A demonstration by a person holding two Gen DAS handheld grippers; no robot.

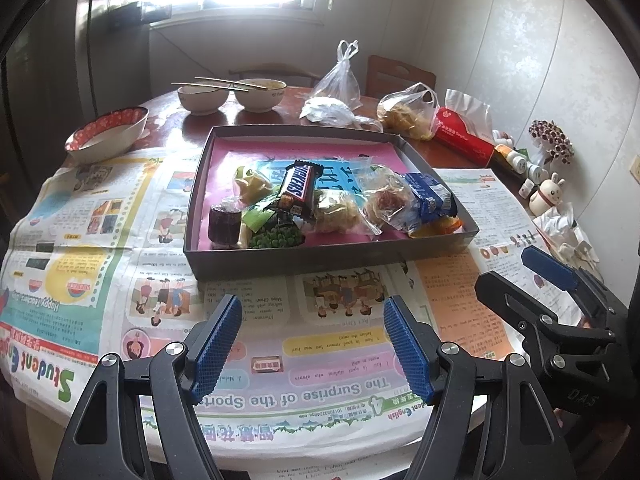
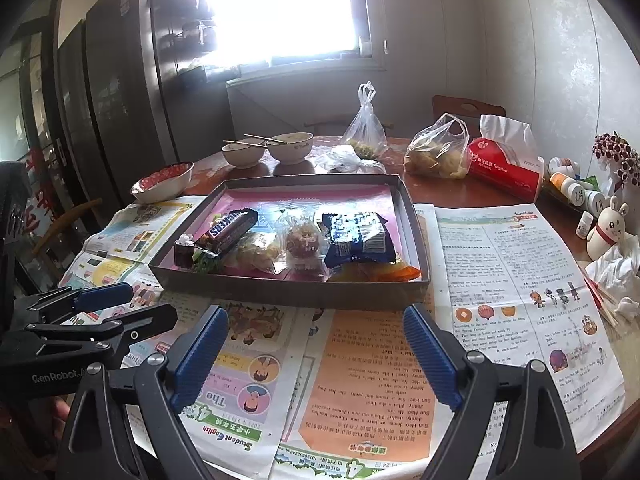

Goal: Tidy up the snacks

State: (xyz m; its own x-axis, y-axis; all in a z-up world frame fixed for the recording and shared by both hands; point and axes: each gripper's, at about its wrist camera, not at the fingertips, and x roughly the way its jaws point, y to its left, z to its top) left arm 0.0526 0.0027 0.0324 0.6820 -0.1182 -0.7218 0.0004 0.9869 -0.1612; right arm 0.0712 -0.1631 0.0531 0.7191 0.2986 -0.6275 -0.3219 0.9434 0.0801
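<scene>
Left wrist view: my left gripper (image 1: 314, 346) hangs over the newspaper (image 1: 120, 280), jaws spread, nothing between them.
Right wrist view: my right gripper (image 2: 316, 354) sits spread too, empty, just near of the box.
Box (image 1: 320, 258): shallow grey tray with a pink floor, centre of the table, far of both grippers.
Snacks: Snickers bar (image 1: 298, 188) on top of the pile, blue packet (image 2: 356, 236) to its right, green peas bag (image 1: 276, 236) at the near wall.
Far side: two bowls (image 1: 260, 94) with chopsticks.
</scene>
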